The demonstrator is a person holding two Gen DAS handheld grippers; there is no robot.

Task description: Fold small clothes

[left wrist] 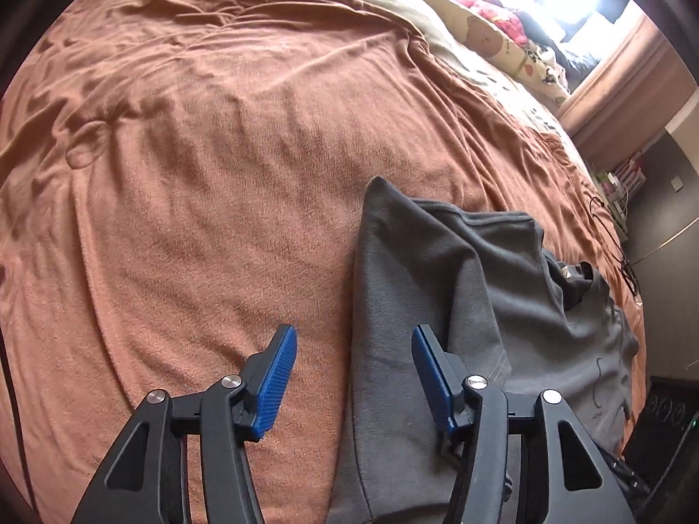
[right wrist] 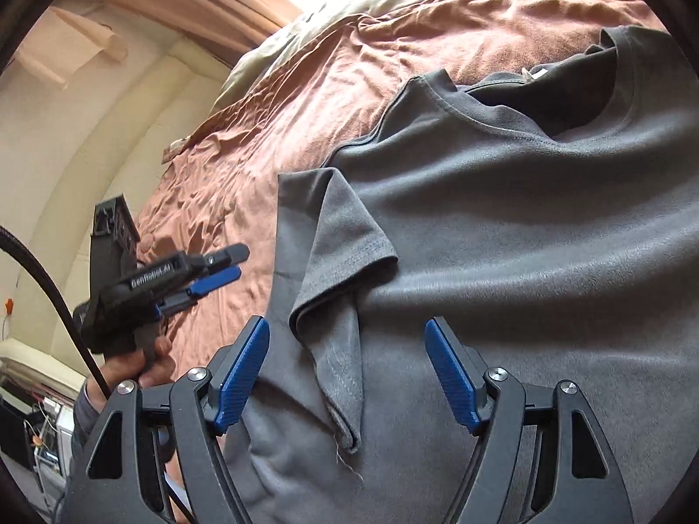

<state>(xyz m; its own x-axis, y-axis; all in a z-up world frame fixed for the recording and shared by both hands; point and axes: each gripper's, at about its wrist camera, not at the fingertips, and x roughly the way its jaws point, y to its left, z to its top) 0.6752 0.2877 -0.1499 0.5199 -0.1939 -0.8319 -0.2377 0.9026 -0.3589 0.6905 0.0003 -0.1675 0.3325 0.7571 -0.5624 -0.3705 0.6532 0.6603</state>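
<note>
The soft grey T-shirt (right wrist: pixel 502 227) lies flat on the rust-brown fleece blanket (left wrist: pixel 196 153), one sleeve folded in, so the left gripper (left wrist: pixel 354 371) and right gripper (right wrist: pixel 345 371) hover agape, empty, apparently between folds.

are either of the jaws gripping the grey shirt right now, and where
No. Both the left gripper and right gripper stand open above the grey t-shirt, with nothing clamped between their jaws.

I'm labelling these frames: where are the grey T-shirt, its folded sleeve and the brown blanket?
grey T-shirt (right wrist: pixel 524 227): right wrist view, chest.
folded sleeve (right wrist: pixel 345 236): right wrist view, sleeve's middle.
brown blanket (left wrist: pixel 196 174): left wrist view, bare middle.
</note>
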